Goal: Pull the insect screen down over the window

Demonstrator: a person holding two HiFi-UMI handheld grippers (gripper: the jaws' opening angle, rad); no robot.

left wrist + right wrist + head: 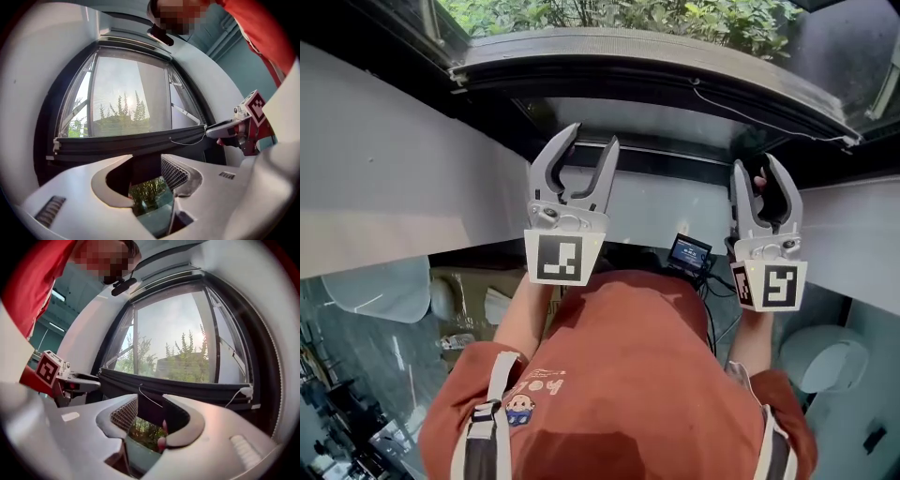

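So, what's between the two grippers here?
In the head view, a small black device with a lit display sits between the left gripper and the right gripper, nearer the right.

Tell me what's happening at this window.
A person holds a gripper in each hand, both pointed at the window. The left gripper and the right gripper both have their jaws apart and grip nothing. The dark screen bar, with a thin white cord on it, runs across the window just beyond them. Neither gripper touches the bar, so the pull has not yet begun.
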